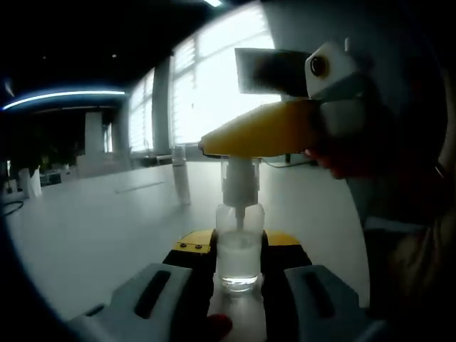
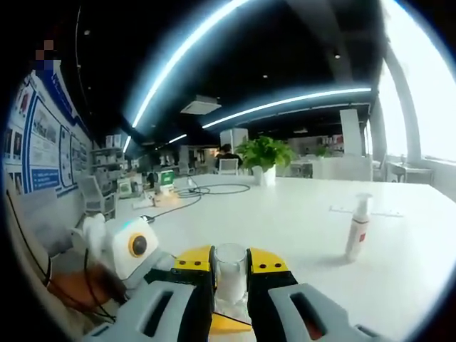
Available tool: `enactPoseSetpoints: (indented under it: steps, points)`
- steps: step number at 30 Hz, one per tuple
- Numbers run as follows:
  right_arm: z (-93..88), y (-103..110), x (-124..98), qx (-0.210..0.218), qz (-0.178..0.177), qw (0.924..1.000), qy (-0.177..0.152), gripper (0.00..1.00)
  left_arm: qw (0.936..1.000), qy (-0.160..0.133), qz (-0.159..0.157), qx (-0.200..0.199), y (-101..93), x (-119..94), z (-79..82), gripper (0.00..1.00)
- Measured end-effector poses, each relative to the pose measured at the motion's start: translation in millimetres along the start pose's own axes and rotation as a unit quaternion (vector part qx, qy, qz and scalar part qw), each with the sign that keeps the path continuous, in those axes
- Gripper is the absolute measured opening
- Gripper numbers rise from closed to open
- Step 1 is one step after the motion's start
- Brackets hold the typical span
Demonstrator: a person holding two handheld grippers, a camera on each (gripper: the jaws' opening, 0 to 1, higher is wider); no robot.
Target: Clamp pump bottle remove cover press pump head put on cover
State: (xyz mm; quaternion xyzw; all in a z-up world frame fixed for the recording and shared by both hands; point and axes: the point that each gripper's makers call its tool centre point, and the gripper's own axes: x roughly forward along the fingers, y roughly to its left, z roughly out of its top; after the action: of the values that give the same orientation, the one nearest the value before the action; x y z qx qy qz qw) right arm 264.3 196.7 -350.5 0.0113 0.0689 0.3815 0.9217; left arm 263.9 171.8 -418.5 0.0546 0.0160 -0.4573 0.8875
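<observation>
The white surface (image 1: 92,228) is seen spreading across the lower half of both views, with bright windows (image 1: 214,78) ranged along the upper middle of the left gripper view and long ceiling light strips (image 2: 285,100) curving across the top of the right gripper view. A potted plant (image 2: 265,153) is seen at the far middle of the right gripper view, and black cables (image 2: 214,189) are laid on the surface to its left. In the left gripper view the left claw (image 1: 239,274) is seen rising from the bottom centre, clenched on the clear pump bottle (image 1: 239,253), which is held upright between the two jaws with pale liquid in its lower part. The right claw (image 1: 214,146) is seen entering that view from the upper right, its yellow tip lying across the top of the white pump head (image 1: 239,182); contact appears to be made there, though it cannot be told for certain. In the right gripper view the right claw (image 2: 231,274) is seen at the bottom centre, grasping a clear cover (image 2: 231,267) between its jaws, with the left claw's body at the lower left of that frame. A second, small white bottle (image 2: 358,228) is seen standing upright on the surface at the right of that view, well apart from the claws; it is also seen at centre left in the left gripper view.
</observation>
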Motion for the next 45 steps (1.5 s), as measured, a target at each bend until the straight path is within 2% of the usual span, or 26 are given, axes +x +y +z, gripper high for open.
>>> enactPoseSetpoints:
  steps: [8,19,30,45]
  points:
    - [-1.2,2.0,1.1,0.0,0.003,1.0,-0.001,0.13,1.0,0.001,0.0,0.0,0.3,-0.1,-0.4,0.15]
    - [-1.9,7.3,4.3,-0.025,0.009,0.9997,0.0,0.13,1.0,0.001,0.001,-0.001,0.9,0.4,-0.6,0.16]
    - [-4.0,6.2,5.2,-0.009,0.007,0.9999,-0.004,0.13,1.0,0.003,0.002,-0.007,2.6,0.5,-1.6,0.16]
    - [-5.0,6.2,6.3,-0.014,0.011,0.9998,-0.006,0.13,0.9999,0.005,0.0,-0.016,2.7,0.2,-1.8,0.15]
